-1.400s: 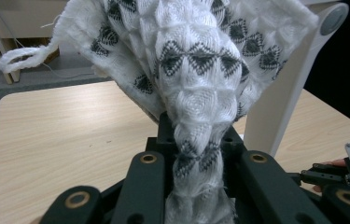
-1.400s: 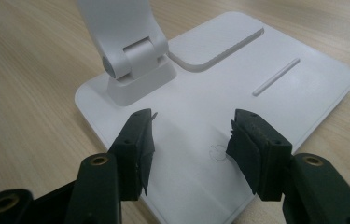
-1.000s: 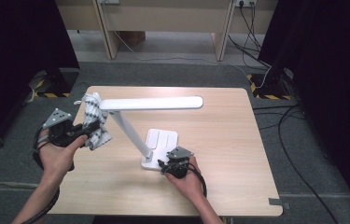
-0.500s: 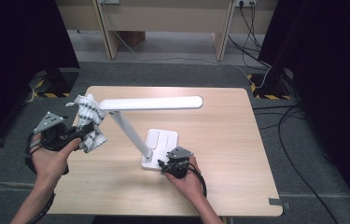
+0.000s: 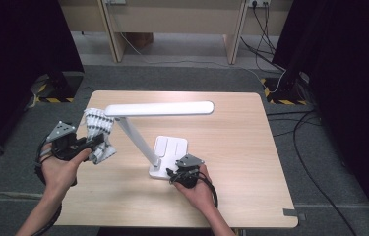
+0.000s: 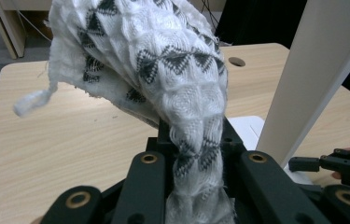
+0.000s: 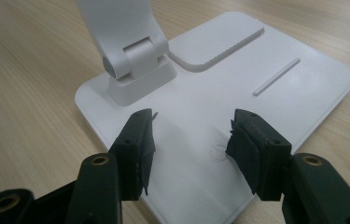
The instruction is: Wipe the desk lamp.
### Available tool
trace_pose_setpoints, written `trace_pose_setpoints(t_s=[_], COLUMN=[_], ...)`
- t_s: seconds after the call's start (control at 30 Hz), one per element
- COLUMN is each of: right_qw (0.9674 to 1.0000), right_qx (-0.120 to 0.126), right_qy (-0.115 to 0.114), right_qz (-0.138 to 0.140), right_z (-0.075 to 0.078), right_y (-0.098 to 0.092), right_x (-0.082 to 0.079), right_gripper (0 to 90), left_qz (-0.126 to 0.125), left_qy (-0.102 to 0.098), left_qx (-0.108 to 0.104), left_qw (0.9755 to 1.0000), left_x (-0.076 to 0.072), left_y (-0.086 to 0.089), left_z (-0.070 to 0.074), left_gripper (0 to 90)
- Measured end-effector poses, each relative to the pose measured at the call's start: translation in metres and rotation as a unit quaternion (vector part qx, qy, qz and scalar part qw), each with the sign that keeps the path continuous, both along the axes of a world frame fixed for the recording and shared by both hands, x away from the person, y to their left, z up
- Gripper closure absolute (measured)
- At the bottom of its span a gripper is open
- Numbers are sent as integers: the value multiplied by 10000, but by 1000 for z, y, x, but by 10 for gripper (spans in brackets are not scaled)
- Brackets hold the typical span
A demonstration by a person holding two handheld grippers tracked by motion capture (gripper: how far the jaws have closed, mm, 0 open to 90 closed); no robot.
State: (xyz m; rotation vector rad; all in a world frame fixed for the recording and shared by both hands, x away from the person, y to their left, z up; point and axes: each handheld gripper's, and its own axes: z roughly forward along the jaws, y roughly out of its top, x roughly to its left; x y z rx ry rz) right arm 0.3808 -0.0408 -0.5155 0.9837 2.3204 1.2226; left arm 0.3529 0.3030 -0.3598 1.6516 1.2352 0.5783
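Left hand-held gripper [image 6: 196,186] clamps white cloth [image 6: 163,70] w/ black triangles; right [image 7: 191,140] wide.

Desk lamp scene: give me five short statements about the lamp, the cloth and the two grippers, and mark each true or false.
1. The left gripper is shut on the white patterned cloth. True.
2. The right gripper has its jaws clamped on the cloth. False: its jaws stand apart over the lamp base, nothing between them.
3. The desk lamp lies on its side. False: it stands on its base, head level above the table.
4. The cloth is beside the hinged end of the lamp head. True.
5. The lamp is black. False: it is white.
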Motion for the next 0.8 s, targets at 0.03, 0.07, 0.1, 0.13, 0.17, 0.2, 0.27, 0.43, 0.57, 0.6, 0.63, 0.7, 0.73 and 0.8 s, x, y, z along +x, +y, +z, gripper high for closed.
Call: trace_pose_setpoints(t_s=[0.03,0.07,0.1,0.13,0.17,0.2,0.27,0.43,0.57,0.6,0.63,0.7,0.73,0.8], right_qw=[10000,10000,10000,10000,10000,10000,10000,10000,10000,10000,10000,10000,10000,10000], right_qx=[-1,1,-2,-2,-3,-1,-2,0,-1,0,0,-3,-3,-2], right_qy=[-4,-1,-3,-3,-7,-3,-8,-2,-1,-4,-4,-6,-9,-8], right_qz=[-2,-1,-2,-2,-1,-1,0,-1,-2,-4,-4,-3,0,-1], right_z=[0,0,0,0,0,0,0,0,0,0,0,0,0,0], right_y=[0,0,0,0,0,0,0,0,0,0,0,0,0,0], right_x=[0,0,0,0,0,0,0,0,0,0,0,0,0,0], right_gripper=[494,494,495,495,495,495,495,495,495,495,495,495,495,495], left_qz=[-25,-62,-144,-144,-190,-241,-354,-524,-701,-724,-728,-759,-762,-803], left_qy=[-62,-122,-250,-250,-320,-378,-528,-632,-687,-686,-678,-642,-609,-592], left_qx=[36,34,79,79,91,113,166,219,340,375,402,460,463,512], left_qw=[10000,9999,9996,9996,9993,9989,9978,9964,9946,9943,9942,9940,9942,9937], left_x=[0,0,-1,-1,-2,-2,-5,-8,-9,-9,-8,-5,-4,-2], left_y=[-1,-3,-8,-8,-11,-13,-22,-29,-32,-33,-34,-34,-34,-35], left_z=[3,6,13,13,16,20,28,36,40,41,41,41,41,41], left_gripper=[771,771,770,770,770,770,770,769,768,768,768,768,768,768])
